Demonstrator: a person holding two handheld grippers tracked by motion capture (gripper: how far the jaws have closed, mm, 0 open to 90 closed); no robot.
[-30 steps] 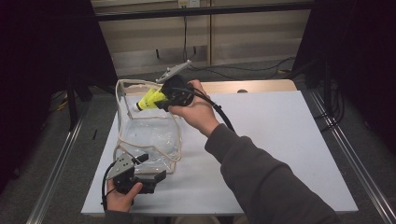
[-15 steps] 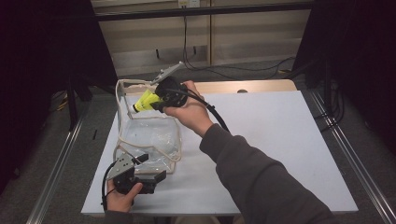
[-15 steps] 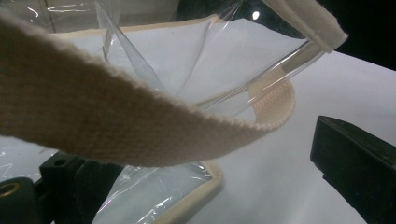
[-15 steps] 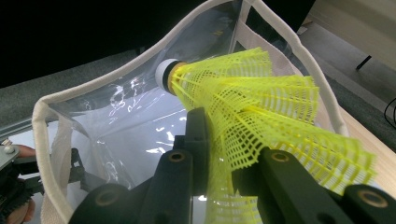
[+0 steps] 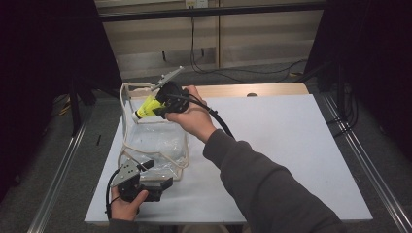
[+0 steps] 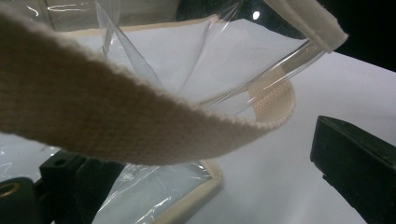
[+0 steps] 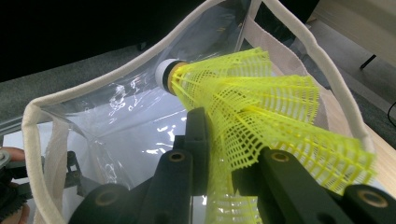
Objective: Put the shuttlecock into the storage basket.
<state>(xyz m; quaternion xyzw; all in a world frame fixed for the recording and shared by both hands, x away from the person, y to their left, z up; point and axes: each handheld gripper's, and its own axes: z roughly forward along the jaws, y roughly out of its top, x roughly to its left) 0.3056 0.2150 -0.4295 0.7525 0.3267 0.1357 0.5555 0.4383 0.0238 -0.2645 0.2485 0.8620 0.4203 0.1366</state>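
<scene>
A clear plastic tote bag (image 5: pixel 155 141) with cream webbing trim stands open on the white table (image 5: pixel 291 145). My right gripper (image 5: pixel 156 108) is shut on the skirt of a yellow mesh shuttlecock (image 5: pixel 145 108), holding it over the bag's mouth with its white cork pointing left. In the right gripper view the shuttlecock (image 7: pixel 261 107) sits between the jaws of that gripper (image 7: pixel 224 140), just above the bag (image 7: pixel 130 116). My left gripper (image 5: pixel 156 174) rests at the bag's near corner. Its jaws stand wide apart in the left gripper view (image 6: pixel 210 154), and a cream strap (image 6: pixel 93 121) drapes across above one jaw.
A wooden board (image 5: pixel 272 90) lies along the table's far edge. Metal rails (image 5: pixel 359 160) run down both sides of the table. Cables (image 5: pixel 252 73) trail on the floor behind. The table's right half is bare white surface.
My right gripper has carried the shuttlecock a little left and down toward the bag's opening. The left gripper has stayed put.
</scene>
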